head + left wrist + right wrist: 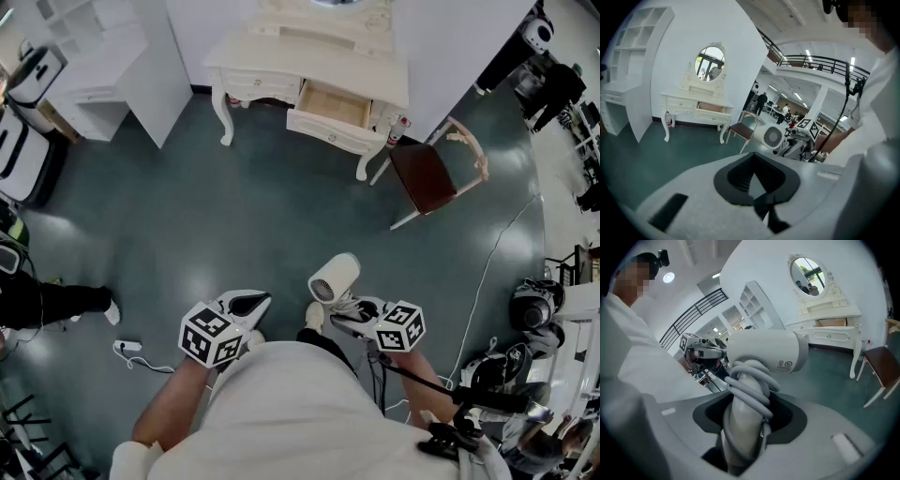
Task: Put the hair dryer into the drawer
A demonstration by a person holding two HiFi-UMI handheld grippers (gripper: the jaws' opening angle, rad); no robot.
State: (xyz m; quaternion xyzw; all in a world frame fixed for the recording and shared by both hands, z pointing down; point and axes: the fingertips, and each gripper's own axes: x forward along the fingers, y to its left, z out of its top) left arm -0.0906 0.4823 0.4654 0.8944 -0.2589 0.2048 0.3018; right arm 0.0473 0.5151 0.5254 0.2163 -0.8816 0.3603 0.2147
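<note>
Plainly, the right gripper (745, 432) clamps the white, cord-wrapped hair dryer (768, 352) by its handle, hiding its base. At the dryer's nine o'clock, the left gripper (759, 199) has its jaws together, empty.

Left gripper (249, 303) jaws together, empty; right gripper (345, 312) clamped on hair dryer (335, 278)

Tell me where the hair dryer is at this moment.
The hair dryer is clamped by its handle in the right hand-held gripper, low in the head view, well short of the open drawer.

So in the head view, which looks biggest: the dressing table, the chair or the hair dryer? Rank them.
1. dressing table
2. chair
3. hair dryer, smallest even though it sits nearest the camera
</note>
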